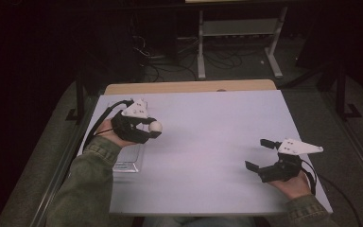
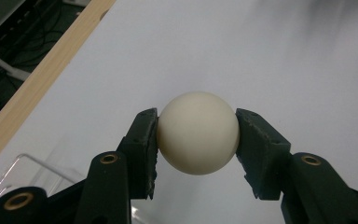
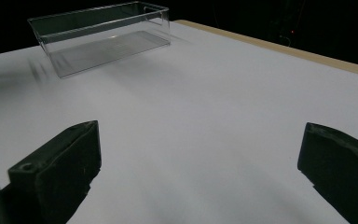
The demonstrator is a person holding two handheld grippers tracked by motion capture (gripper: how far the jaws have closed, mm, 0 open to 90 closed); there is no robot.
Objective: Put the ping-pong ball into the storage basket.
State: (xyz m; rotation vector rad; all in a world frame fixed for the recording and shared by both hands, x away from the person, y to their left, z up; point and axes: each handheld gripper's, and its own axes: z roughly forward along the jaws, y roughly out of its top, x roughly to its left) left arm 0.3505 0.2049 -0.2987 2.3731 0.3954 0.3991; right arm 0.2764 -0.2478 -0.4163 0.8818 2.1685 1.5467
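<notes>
Left gripper [image 2: 196,140] clamps a white ball [image 2: 198,132], hiding its sides.

High view: from above the person's side, looking forward and down over the whole white rectangular tabletop [image 1: 208,142].
Left gripper view: close along its jaws, angled down at the tabletop and its wooden edge strip [image 2: 37,79].
Right gripper view: low, looking across the tabletop.
Shared: the clear rectangular plastic bin [image 3: 98,35], tabletop.
</notes>
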